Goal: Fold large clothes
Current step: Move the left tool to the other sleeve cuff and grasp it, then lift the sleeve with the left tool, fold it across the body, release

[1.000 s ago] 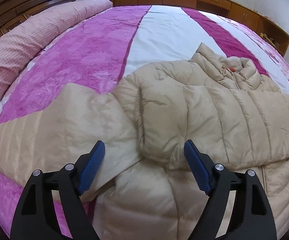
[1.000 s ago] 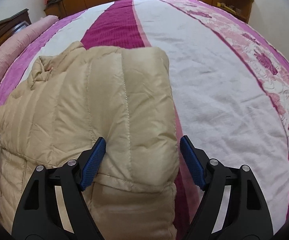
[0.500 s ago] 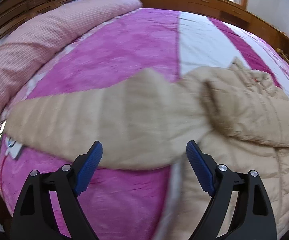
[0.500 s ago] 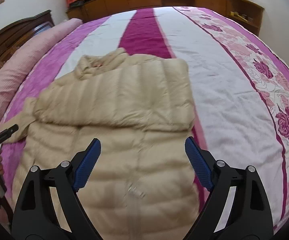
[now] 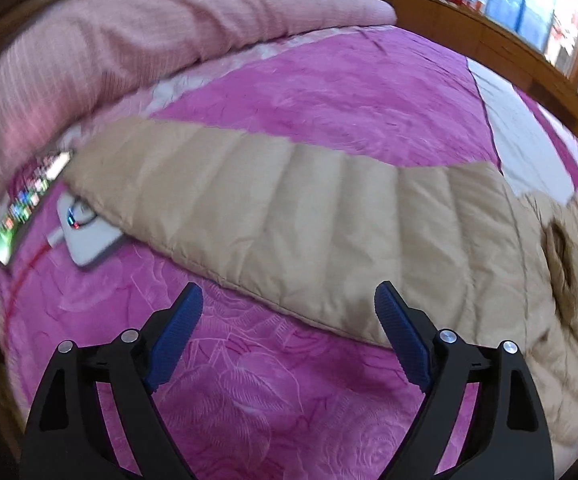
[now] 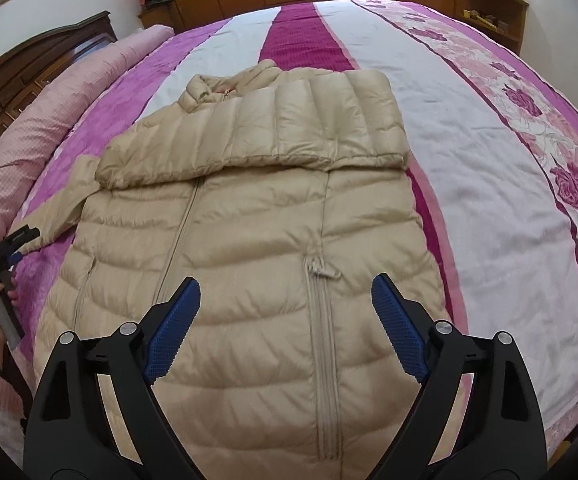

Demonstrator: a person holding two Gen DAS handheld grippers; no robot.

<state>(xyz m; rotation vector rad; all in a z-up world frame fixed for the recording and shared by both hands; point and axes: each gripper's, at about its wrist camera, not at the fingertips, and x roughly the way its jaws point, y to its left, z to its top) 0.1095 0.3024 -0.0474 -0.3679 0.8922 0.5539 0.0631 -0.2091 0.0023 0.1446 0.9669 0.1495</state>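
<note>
Jacket point(image 6: 249, 248) flat on bed point(image 6: 489, 168), front up, 1 sleeve folded across chest. My left tongs point(image 5: 289, 332) wide over other sleeve point(image 5: 289, 216), lining up grab. Right tongs point(image 6: 285, 328) wide, empty.

Even, soft daylight in both views, no hard shadows. Left wrist view: motion blur throughout, worst on the pink bolster point(image 5: 137, 36) and the window point(image 5: 529, 4), which is blown out at top right; phone screen point(image 5: 29, 204) smeared. Right wrist view is sharp; quilting on the beige jacket point(image 6: 249, 240) reads clearly, faint shading under its folded sleeve. Heavy fisheye bowing, with dark vignette corners in both.
</note>
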